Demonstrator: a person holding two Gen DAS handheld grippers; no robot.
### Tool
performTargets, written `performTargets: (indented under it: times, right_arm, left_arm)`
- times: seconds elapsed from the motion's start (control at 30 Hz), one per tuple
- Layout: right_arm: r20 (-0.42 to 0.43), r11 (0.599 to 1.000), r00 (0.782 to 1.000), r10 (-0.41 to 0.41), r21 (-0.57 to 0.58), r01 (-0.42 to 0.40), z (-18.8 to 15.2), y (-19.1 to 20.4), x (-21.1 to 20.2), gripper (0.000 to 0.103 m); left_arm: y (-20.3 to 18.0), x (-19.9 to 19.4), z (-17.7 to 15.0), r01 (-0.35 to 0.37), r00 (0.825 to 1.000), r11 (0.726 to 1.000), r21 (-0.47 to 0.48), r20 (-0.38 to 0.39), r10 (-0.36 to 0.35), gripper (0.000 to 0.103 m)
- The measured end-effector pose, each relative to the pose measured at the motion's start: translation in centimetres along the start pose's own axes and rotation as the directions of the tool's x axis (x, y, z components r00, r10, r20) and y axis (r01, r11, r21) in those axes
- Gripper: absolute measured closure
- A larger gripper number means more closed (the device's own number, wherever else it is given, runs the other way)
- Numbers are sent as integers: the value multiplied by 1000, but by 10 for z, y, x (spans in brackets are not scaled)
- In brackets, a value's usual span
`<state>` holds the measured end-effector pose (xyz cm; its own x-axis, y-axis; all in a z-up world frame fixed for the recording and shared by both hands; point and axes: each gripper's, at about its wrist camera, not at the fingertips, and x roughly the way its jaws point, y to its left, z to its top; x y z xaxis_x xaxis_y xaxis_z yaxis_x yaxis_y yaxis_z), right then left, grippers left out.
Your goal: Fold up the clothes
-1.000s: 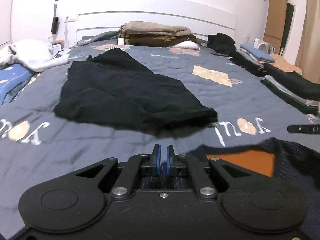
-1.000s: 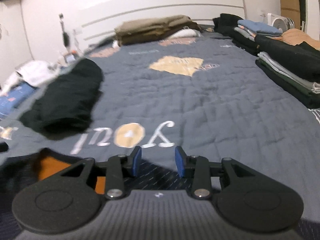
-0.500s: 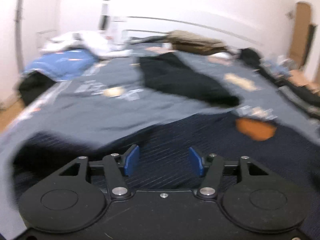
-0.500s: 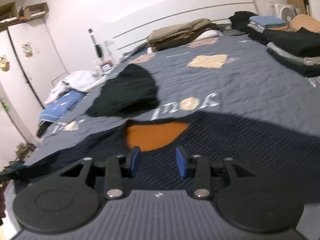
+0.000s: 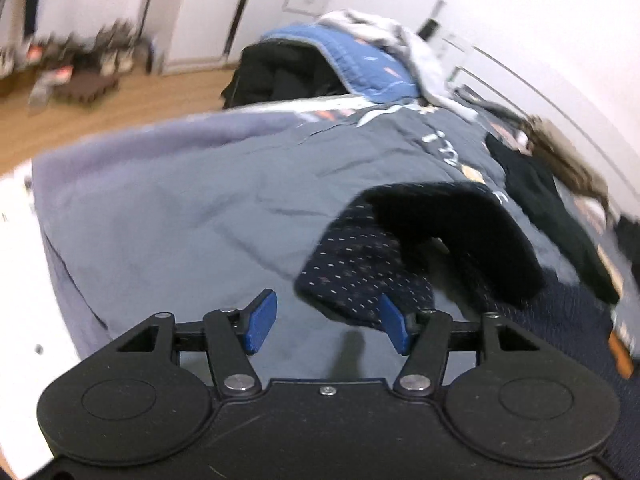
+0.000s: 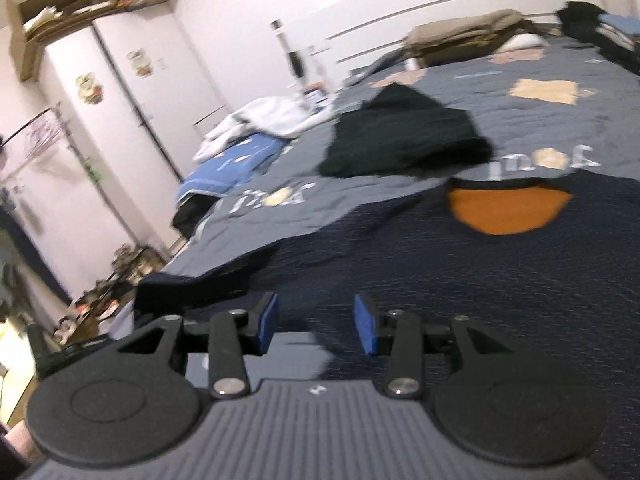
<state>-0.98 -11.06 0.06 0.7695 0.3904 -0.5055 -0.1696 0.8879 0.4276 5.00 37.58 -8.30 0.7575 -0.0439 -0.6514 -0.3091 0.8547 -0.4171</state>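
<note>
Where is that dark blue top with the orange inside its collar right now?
In the right wrist view the navy top lies spread flat on the grey bedspread, just ahead of the right gripper, with the black garment beyond its collar.

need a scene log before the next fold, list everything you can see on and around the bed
navy dotted top with orange neck lining: 1, dark blue, spread at the near end of the bed, sleeve curled up by the left gripper
grey quilted bedspread with cream prints: 1, grey, covers the bed
black folded garment: 1, black, mid bed beyond the top
blue quilt: 1, blue, bed's edge
white crumpled clothes: 1 heap, white, on the blue quilt
tan folded pile: 1, tan and brown, at the headboard
white wardrobe: 1, white, by the wall
cardboard boxes: at least 2, brown, on top of the wardrobe
left gripper: 1, black with blue pads, open, jaws just opened, pads not pressing the sleeve
right gripper: 1, black with blue pads, open over the top
</note>
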Motion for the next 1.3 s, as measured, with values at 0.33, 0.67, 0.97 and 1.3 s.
performTargets:
  times: [0.33, 0.67, 0.97, 1.3]
  right_arm:
    - [-55, 996, 998, 42, -79, -47, 2, 64, 35, 61]
    - [-90, 998, 995, 48, -43, -52, 1, 68, 49, 60]
    - [-109, 997, 993, 51, -45, -56, -4, 71, 55, 60]
    - [-117, 997, 991, 62, -28, -66, -9, 76, 60, 60]
  left_arm:
    - [9, 14, 29, 87, 995, 996, 22, 52, -88, 93]
    - [-17, -37, 150, -40, 989, 915, 400, 149, -22, 79]
    - [10, -26, 138, -132, 988, 926, 354, 117, 96, 46]
    - [68, -23, 38, 195, 981, 963, -188, 20, -195, 47]
